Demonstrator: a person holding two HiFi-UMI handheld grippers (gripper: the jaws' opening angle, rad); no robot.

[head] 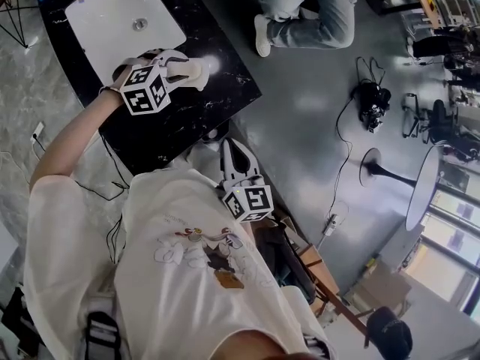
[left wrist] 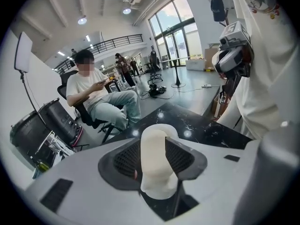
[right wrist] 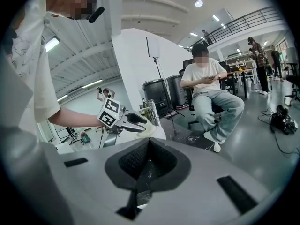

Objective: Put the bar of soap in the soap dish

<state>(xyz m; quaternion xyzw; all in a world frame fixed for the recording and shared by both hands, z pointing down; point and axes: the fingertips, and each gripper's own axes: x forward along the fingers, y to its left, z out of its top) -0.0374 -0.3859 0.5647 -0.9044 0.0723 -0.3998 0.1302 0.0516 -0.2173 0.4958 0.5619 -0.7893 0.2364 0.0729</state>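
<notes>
The bar of soap (left wrist: 157, 170) is a pale cream, matte block with rounded corners. It stands on end between the ribbed black pads of the left hand-held gripper (left wrist: 154, 146), which clamps it above the black, white-veined counter (head: 187, 118). The right hand-held gripper (right wrist: 149, 146) has its jaws pressed together with nothing between them.

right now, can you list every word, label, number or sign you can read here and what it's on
No text can be read in any view.
left marker cube: black-and-white square patterns only, no letters or digits.
right marker cube: the same kind of pattern, no letters or digits.
shirt print: a cartoon picture; any lettering in it is too small to read.
</notes>
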